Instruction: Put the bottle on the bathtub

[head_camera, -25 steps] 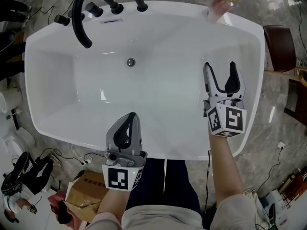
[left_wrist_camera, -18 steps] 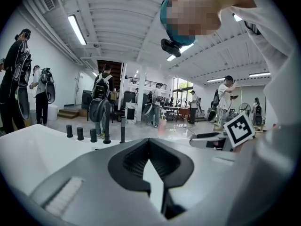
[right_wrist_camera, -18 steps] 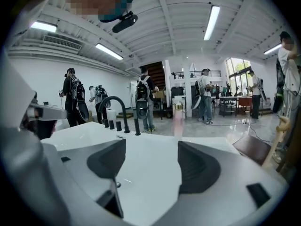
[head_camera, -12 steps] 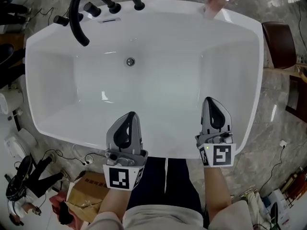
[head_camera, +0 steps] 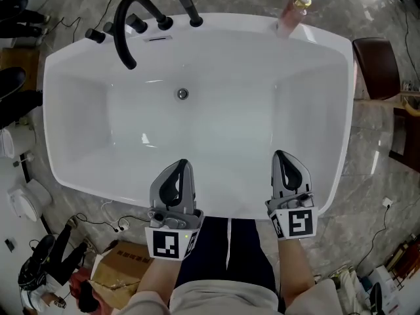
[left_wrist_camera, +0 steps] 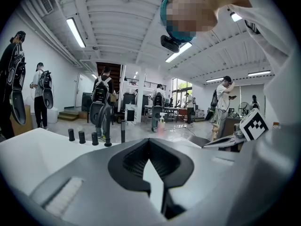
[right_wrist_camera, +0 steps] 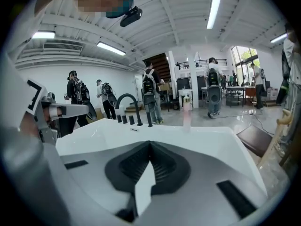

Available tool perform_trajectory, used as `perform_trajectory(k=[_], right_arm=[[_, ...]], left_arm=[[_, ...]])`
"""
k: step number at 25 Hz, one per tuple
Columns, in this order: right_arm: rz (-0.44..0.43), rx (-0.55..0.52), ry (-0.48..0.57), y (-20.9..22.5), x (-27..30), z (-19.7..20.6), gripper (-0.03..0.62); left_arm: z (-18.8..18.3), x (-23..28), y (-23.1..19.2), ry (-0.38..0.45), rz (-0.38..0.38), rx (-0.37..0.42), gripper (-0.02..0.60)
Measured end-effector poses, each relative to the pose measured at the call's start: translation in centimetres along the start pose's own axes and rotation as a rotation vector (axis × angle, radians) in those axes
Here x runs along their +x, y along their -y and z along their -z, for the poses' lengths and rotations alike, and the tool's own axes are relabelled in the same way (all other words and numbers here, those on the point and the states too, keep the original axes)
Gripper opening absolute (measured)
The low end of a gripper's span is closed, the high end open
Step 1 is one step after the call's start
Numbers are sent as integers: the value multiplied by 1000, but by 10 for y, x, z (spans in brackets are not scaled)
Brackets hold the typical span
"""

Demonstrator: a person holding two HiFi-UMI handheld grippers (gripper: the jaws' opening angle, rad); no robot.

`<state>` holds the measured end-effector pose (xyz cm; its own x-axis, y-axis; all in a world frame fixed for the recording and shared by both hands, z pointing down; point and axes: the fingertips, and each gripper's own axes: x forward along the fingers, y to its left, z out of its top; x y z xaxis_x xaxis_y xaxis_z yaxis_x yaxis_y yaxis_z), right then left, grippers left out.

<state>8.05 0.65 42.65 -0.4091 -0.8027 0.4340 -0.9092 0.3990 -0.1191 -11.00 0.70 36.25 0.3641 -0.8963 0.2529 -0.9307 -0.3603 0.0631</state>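
Left claw [head_camera: 176,176] pressed together; right claw [head_camera: 289,166] has closed empty and drawn back, leaving the bottle [head_camera: 293,15] on the bathtub's [head_camera: 216,28] far-right corner; task looks done.

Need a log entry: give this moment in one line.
bottle: upright on bathtub far rim | left gripper: shut, empty | right gripper: shut, empty

1 bottle [head_camera: 295,10] | 1 bathtub [head_camera: 223,26] | 1 spout [head_camera: 119,34] | 2 grippers: left gripper [head_camera: 182,163], right gripper [head_camera: 282,155]

Grey marbled floor [head_camera: 367,195] is spreading all round, cables [head_camera: 108,223] trailing across it. A brown chair [head_camera: 375,58] is standing at the right. Strip lights [left_wrist_camera: 75,32] are glowing along the white ribbed ceiling [left_wrist_camera: 117,13]; daylight is coming through tall windows [right_wrist_camera: 243,55].
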Motion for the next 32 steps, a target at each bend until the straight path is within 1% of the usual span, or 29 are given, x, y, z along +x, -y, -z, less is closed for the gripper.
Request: perform_trajectory(k=[4, 8, 9, 11, 14, 18, 21, 23, 25, 29, 32], right_arm=[[0, 2, -2, -6, -19, -15, 5], [-9, 26, 9, -17, -44, -44, 5], [-9, 28, 16, -19, -50, -54, 5], [-8, 35, 37, -22, -60, -76, 5], [-15, 53, 74, -28, -72, -110, 5], [-43, 83, 100, -46, -102, -146, 5], [-65, 82, 123, -59, -119, -166, 5], [-91, 83, 128, -69, -133, -178, 5], [-109, 85, 136, -78, -149, -189, 5], [-113, 61, 148, -85, -175, -202, 5], [-111, 49, 165, -83, -189, -208, 5]], left_arm=[[-20, -10, 2, 25, 11, 20, 9], [-50, -24, 16, 23, 59, 42, 9], [-60, -27, 18, 30, 66, 42, 9], [-86, -30, 19, 71, 68, 43, 9], [-125, -36, 28, 93, 82, 24, 9], [-167, -63, 51, 119, 155, 68, 9], [-186, -83, 56, 130, 178, 79, 9], [-197, -96, 56, 145, 172, 96, 9], [-208, -110, 53, 170, 157, 131, 9], [-224, -129, 51, 172, 124, 184, 9], [-229, -136, 46, 190, 96, 191, 9]])
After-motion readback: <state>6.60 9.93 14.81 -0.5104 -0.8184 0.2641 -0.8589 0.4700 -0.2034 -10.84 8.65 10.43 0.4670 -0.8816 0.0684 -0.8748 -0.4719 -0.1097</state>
